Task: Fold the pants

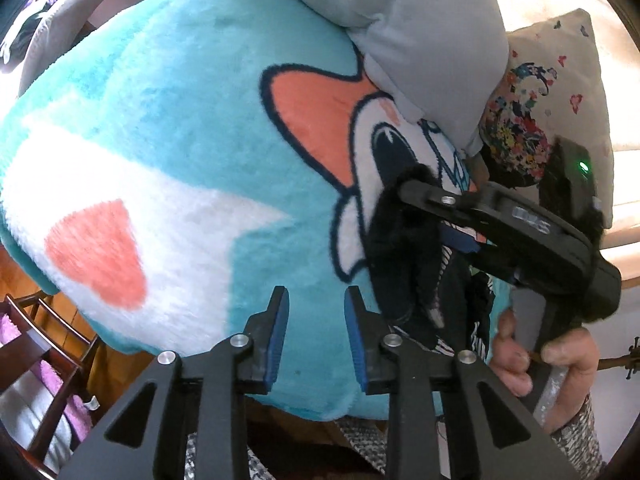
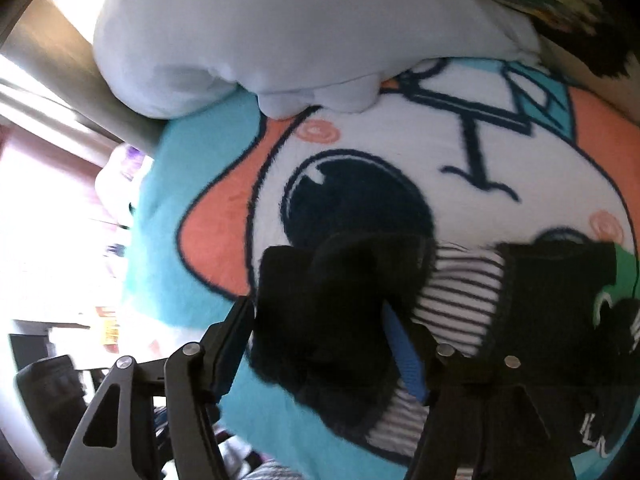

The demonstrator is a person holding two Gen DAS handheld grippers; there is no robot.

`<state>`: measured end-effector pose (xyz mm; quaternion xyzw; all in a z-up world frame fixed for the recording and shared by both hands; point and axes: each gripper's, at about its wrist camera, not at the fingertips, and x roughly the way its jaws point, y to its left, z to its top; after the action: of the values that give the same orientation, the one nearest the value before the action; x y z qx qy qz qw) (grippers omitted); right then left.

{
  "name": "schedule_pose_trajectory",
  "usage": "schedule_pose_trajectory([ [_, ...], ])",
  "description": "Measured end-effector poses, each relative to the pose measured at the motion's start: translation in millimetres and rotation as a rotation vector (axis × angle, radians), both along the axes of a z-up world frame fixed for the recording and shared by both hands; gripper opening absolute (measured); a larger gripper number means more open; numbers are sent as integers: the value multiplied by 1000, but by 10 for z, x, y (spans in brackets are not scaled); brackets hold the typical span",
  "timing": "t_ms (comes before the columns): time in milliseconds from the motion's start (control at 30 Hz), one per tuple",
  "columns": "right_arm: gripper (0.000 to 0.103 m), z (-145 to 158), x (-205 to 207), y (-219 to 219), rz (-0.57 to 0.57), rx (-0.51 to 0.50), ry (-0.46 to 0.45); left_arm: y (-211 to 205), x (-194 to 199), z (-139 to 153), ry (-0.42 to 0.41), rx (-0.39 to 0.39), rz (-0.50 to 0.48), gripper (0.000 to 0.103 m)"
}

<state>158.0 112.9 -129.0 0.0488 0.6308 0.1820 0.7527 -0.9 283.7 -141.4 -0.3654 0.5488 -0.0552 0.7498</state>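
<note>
Turquoise cartoon blanket point(image 1: 168, 128) covers the bed, with grey pillows point(image 1: 420, 32) along its far edge. Right tongs point(image 2: 320, 312) clamp black pants point(image 2: 336, 320); left tongs point(image 1: 317, 334) gape apart, holding nothing.

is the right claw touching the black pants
Touching. The right wrist view shows the right claw closed on the black pants, fabric bunched between its fingers.

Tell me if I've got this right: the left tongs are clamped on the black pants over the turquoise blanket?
Not quite. The right tongs are clamped on the black pants, as the right wrist view shows. The left tongs hang open over the turquoise blanket.
</note>
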Motion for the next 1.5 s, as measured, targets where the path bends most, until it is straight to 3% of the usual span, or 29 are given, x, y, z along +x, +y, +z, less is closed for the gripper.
schedule_pose_trajectory([
  [167,80,-172,38,273,16,-158,-39,48,51,-64,7,-18,-30,28],
  [233,72,-175,-4,361,62,-227,-75,25,85,-66,1,-24,-51,29],
  [267,53,-160,-33,357,69,-258,-98,-2,111,-64,-4,-26,-67,31],
  [300,42,-143,-44,331,71,-252,-102,-38,139,-62,-11,-25,-83,32],
  [367,33,-81,-42,191,40,-185,-87,-137,196,-58,-23,-27,-117,32],
  [500,31,57,-67,-59,-15,-62,-64,-440,322,-48,-46,-13,-215,32],
  [800,31,433,-251,-502,-72,146,-68,-972,349,132,-80,-13,-304,32],
  [1000,31,788,-403,-1194,-83,244,-128,-1562,184,473,-126,-23,-377,34],
  [1167,31,791,-435,-1971,-195,324,-155,-1765,88,574,-126,-30,-344,40],
  [1267,38,651,-460,-2426,-266,313,-161,-1826,99,487,-81,-37,-302,40],
  [1367,60,476,-500,-2731,-320,231,-151,-1888,103,484,-64,-17,-283,40],
  [1500,61,488,-594,-3110,-391,296,-172,-2038,244,625,-89,35,-279,40],
])
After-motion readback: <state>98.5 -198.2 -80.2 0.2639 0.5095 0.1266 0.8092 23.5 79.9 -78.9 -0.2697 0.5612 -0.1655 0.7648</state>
